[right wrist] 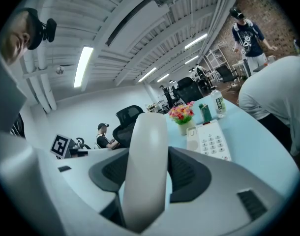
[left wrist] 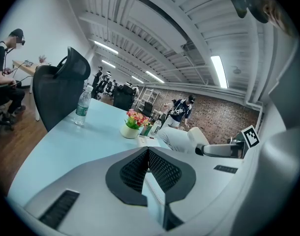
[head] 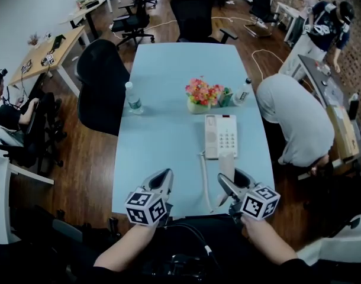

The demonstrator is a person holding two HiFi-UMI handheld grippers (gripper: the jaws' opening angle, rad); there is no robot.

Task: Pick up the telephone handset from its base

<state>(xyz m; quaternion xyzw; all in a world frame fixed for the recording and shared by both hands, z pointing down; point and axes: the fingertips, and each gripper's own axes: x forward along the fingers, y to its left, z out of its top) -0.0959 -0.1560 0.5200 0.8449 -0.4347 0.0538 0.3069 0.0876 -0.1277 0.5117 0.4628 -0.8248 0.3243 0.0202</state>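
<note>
The cream phone base (head: 221,136) lies on the light blue table (head: 163,141), right of centre, keypad up. Its white handset (head: 226,164) is off the base, just in front of it, and my right gripper (head: 232,181) is shut on it. In the right gripper view the handset (right wrist: 146,191) stands upright between the jaws, with the base (right wrist: 211,139) beyond it. A white cord (head: 203,179) trails over the table towards the near edge. My left gripper (head: 161,179) hangs over the near table edge, left of the cord, shut with nothing in it (left wrist: 148,151).
A pot of flowers (head: 199,94) and a small bottle (head: 242,92) stand behind the phone. A water bottle (head: 133,97) stands at the table's left edge. A person in grey (head: 293,120) bends over at the right side. Black chairs (head: 103,84) stand to the left.
</note>
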